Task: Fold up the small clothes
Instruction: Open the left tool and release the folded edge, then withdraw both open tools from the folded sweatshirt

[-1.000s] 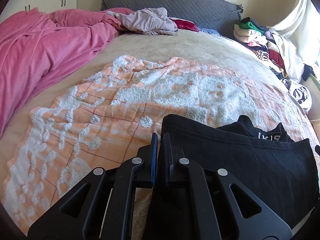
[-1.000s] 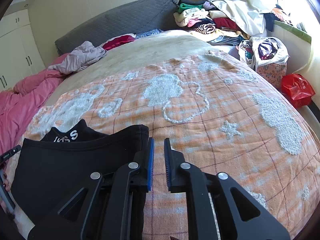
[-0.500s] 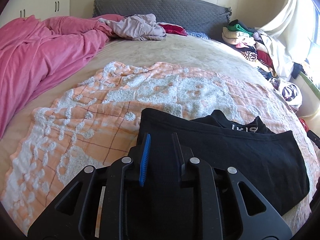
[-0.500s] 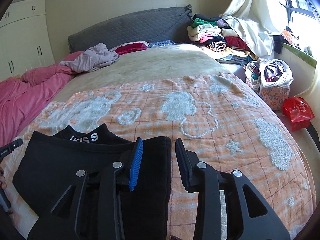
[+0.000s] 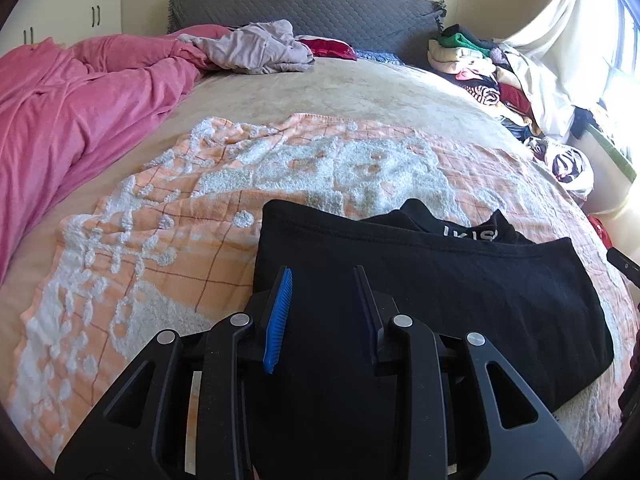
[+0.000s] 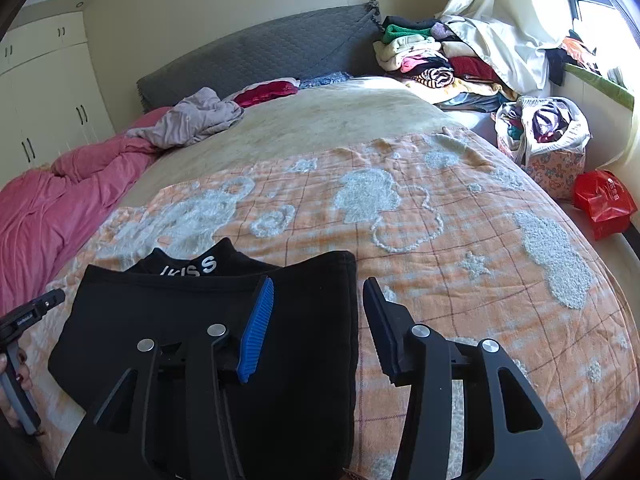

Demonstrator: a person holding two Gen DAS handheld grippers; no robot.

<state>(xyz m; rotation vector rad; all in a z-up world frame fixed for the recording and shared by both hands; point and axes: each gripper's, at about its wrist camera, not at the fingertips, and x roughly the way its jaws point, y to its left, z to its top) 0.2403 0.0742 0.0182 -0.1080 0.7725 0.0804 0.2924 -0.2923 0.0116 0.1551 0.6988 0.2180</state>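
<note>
A black garment (image 5: 432, 280) with white lettering on its waistband lies folded flat on the orange and white blanket (image 5: 160, 240) on the bed. My left gripper (image 5: 324, 276) hovers over the garment's left part, its jaws opening, the pads not pressing on the cloth. In the right wrist view the same black garment (image 6: 192, 312) lies at lower left. My right gripper (image 6: 320, 288) is above its right edge, jaws opening, nothing pinched between them. The left gripper's tip (image 6: 36, 312) and a hand show at the left edge of that view.
A pink duvet (image 5: 72, 112) is heaped on the bed's left side. A lilac garment (image 5: 256, 50) lies by the grey headboard (image 5: 304, 8). Stacked clothes (image 6: 424, 56), a bag of laundry (image 6: 544, 140) and a red bag (image 6: 604, 200) stand to the right of the bed.
Both grippers let go of the black garment and opened, then drew back and up a little. The garment now lies flat on the blanket.
</note>
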